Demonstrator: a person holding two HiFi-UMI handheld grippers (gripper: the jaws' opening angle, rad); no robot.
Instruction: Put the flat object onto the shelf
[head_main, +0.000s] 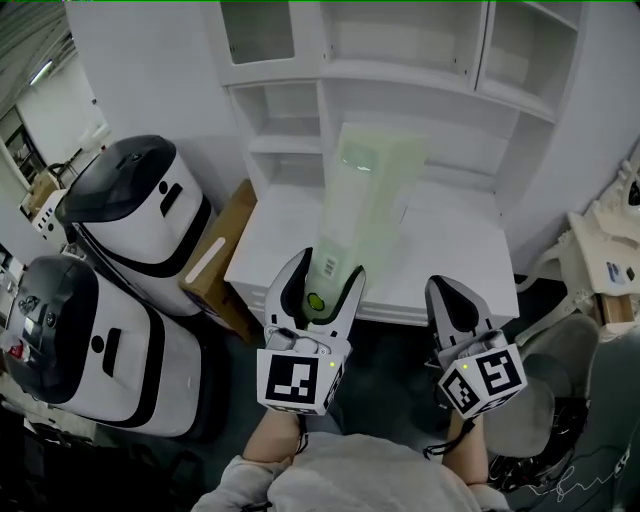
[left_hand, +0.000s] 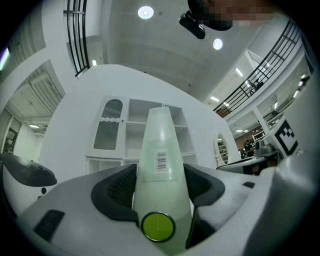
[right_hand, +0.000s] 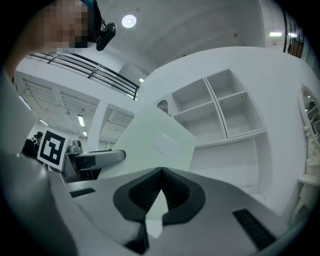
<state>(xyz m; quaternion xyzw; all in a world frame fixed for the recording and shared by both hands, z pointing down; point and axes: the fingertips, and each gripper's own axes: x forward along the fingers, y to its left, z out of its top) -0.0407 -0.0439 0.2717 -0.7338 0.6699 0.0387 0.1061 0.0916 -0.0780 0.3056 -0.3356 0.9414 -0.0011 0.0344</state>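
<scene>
A white tabletop (head_main: 450, 260) stood against the wall beneath a white shelf unit (head_main: 400, 75) of open compartments and glass-fronted doors. A brown cardboard box (head_main: 215, 260) leaned beside it on the dark floor (head_main: 395, 350).

The left claw (head_main: 327, 270) and the right claw (head_main: 447, 292) are pale grey shells with black ribbed pads (left_hand: 117, 192) inside the jaws. Each carries a cube (head_main: 295, 383) with black-and-white square markers. The person wears a light grey top (head_main: 340, 485).
</scene>
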